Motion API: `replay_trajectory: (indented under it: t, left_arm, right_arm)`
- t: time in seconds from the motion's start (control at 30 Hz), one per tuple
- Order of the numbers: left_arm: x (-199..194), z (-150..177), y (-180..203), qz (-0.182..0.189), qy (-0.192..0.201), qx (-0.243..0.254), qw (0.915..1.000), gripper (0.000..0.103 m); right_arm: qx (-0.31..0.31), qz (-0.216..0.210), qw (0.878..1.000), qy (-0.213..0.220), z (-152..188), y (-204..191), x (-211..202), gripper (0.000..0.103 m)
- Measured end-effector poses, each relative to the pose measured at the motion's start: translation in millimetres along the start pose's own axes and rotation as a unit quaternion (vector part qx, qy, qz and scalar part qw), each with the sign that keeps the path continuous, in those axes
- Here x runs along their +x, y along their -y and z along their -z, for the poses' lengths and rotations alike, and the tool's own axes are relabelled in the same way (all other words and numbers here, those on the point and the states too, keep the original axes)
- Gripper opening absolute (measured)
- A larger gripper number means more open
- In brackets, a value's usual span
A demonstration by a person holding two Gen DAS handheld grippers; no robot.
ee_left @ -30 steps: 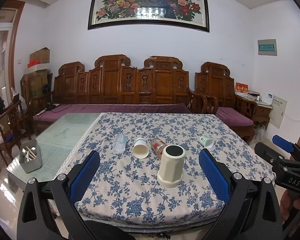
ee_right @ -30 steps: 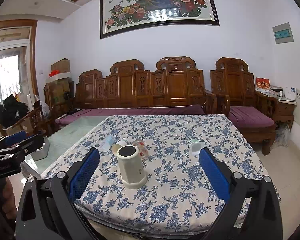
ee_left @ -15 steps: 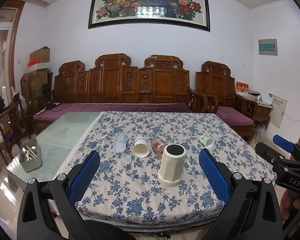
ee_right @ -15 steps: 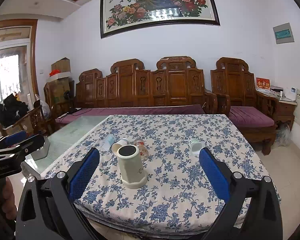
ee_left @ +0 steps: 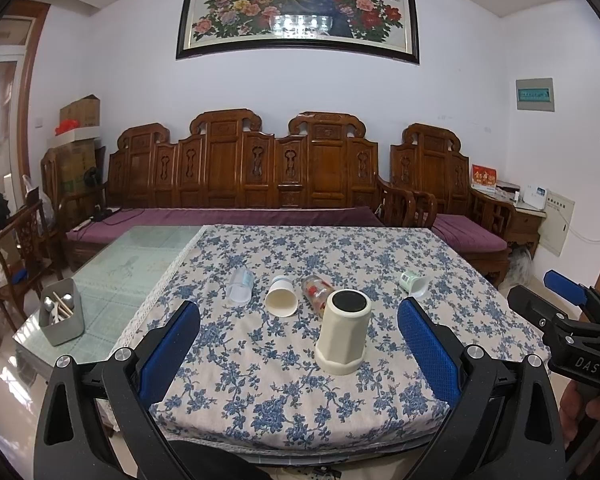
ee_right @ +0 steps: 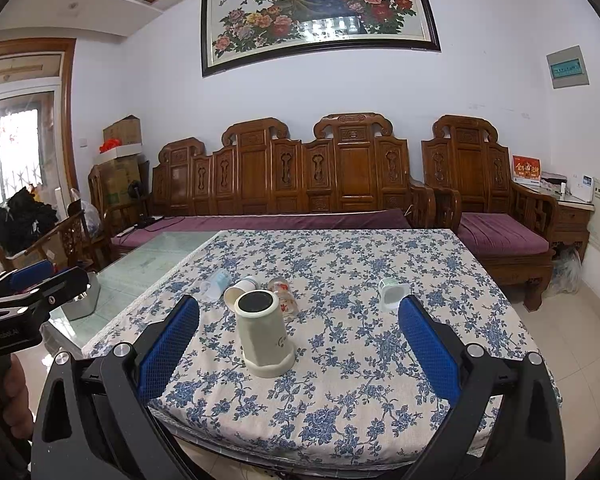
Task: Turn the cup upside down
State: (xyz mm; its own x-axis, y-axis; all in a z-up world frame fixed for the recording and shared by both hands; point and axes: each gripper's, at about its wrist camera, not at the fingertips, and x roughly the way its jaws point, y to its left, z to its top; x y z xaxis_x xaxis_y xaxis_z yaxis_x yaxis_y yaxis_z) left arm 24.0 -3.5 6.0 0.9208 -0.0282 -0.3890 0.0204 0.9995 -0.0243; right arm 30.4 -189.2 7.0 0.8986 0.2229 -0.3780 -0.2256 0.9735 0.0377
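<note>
A cream cup (ee_left: 343, 332) stands upside down, wide rim on the floral tablecloth (ee_left: 260, 360), dark base facing up; it also shows in the right wrist view (ee_right: 263, 334). Behind it lie a white paper cup (ee_left: 281, 301), a clear plastic cup (ee_left: 240, 286), a glass with red print (ee_left: 315, 292) and a small green-white cup (ee_left: 414, 283), all on their sides. My left gripper (ee_left: 298, 350) is open and empty, held before the table's near edge. My right gripper (ee_right: 298, 350) is open and empty, likewise short of the table.
A grey holder with utensils (ee_left: 62, 316) stands on the glass table top at the left. A carved wooden sofa with purple cushions (ee_left: 240, 184) runs behind the table. The other hand-held gripper shows at the right edge (ee_left: 572, 332) of the left wrist view.
Both views have shifted only slightly. The cups have not moved and both grippers stay open.
</note>
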Motion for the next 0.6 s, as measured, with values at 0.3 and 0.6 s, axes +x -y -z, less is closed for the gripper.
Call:
replay_trajectory:
  t: [0.3, 0.6]
  left_arm:
    - [0.1, -0.1, -0.5, 0.000, 0.000, 0.000, 1.0000, 0.095]
    - [-0.7, 0.2, -0.3, 0.000, 0.000, -0.001, 1.0000, 0.095]
  right_arm:
    - [0.001, -0.001, 1.000, -0.001, 0.4, -0.8, 0.2, 0.100]
    - [0.001, -0.001, 1.000, 0.000, 0.5, -0.7, 0.1, 0.100]
